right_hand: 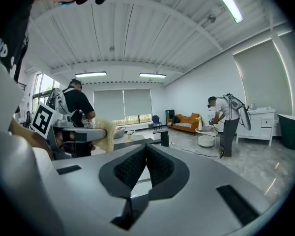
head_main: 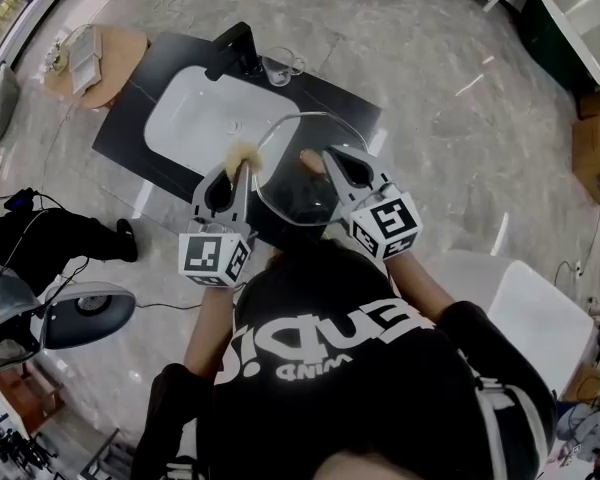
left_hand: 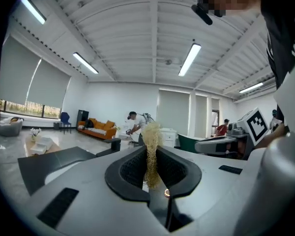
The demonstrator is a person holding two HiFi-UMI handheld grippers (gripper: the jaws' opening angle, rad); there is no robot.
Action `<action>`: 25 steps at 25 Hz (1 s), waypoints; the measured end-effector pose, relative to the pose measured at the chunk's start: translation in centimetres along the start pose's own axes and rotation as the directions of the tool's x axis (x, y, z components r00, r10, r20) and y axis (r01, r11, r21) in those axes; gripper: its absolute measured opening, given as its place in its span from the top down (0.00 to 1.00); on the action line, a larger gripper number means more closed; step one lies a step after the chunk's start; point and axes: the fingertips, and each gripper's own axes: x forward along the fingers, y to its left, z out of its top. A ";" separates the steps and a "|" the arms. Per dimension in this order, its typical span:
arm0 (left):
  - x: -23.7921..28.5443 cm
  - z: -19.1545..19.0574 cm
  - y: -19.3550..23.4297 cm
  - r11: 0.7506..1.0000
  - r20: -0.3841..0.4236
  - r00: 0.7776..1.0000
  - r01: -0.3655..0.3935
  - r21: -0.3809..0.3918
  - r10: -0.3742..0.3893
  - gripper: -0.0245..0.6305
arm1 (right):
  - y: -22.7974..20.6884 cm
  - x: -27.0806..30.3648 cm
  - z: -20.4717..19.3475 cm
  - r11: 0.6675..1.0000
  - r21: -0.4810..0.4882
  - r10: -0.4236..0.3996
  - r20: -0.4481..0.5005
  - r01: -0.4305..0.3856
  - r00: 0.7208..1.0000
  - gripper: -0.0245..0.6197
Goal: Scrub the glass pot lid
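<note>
The glass pot lid [head_main: 285, 193], with a metal rim and a tan knob [head_main: 310, 158], is raised and tilted over the right end of the black counter [head_main: 160, 73]. My right gripper [head_main: 330, 158] [right_hand: 146, 150] has its jaws shut at the lid beside the knob; in the right gripper view the pads meet and the glass hardly shows. My left gripper [head_main: 240, 168] [left_hand: 151, 156] is shut on a pale yellow fibrous scrubber [head_main: 242, 155] [left_hand: 151, 141], held at the lid's left rim. The scrubber [right_hand: 105, 134] also shows at the left in the right gripper view.
A white sink [head_main: 205, 118] is set in the counter, with a black faucet [head_main: 235, 48] and a glass cup [head_main: 278, 68] behind it. A round wooden table [head_main: 105, 68] stands at the far left and a white table [head_main: 525, 308] on the right. Other people stand across the room.
</note>
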 end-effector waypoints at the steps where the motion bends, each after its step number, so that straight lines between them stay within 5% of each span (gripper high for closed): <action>1: -0.1 -0.5 0.2 1.000 0.002 1.000 -0.012 -0.012 0.012 0.89 | -0.1 -0.1 -0.3 1.000 0.005 -0.004 -0.003 0.004 1.000 0.94; 25: -1.8 -2.2 1.3 0.992 -0.017 0.996 -0.088 -0.090 0.087 0.89 | -0.5 -0.7 -1.7 0.999 0.001 -0.053 -0.011 0.053 0.999 0.94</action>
